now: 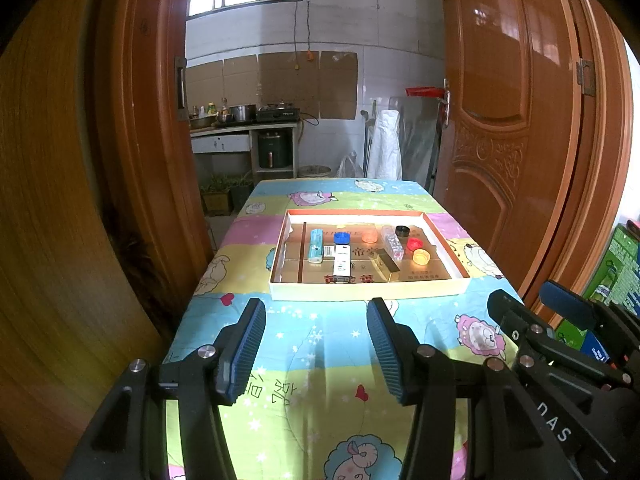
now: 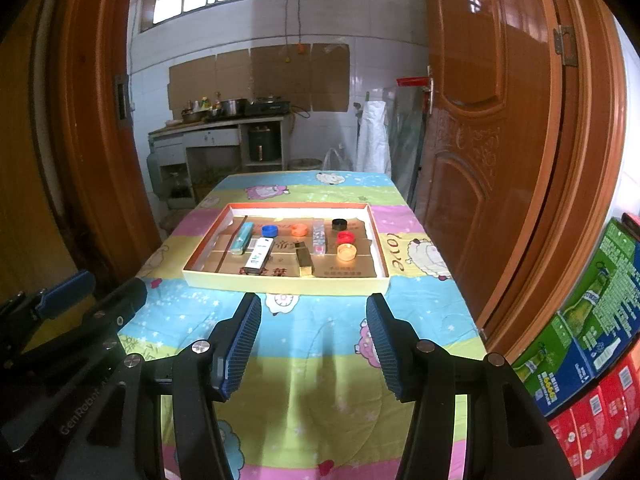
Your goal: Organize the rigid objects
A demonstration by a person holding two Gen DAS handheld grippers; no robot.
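A shallow cardboard tray (image 1: 368, 292) (image 2: 280, 282) lies on the table beyond both grippers. In it lie a teal box (image 1: 316, 245) (image 2: 242, 239), a white box (image 1: 341, 263) (image 2: 259, 255), a gold box (image 1: 387, 264) (image 2: 305, 259), a clear dice case (image 1: 391, 242) (image 2: 319, 236), and blue (image 1: 342, 237), orange (image 1: 369, 236), black (image 1: 402, 231), red (image 1: 414, 243) and yellow (image 1: 421, 256) bottle caps. My left gripper (image 1: 316, 344) is open and empty, short of the tray. My right gripper (image 2: 314, 340) is open and empty too.
The table wears a cartoon sheep cloth (image 1: 320, 360). Wooden doors (image 1: 512, 120) flank it on both sides. Printed cartons (image 2: 592, 340) are stacked at the right. A kitchen counter (image 1: 240, 124) stands behind.
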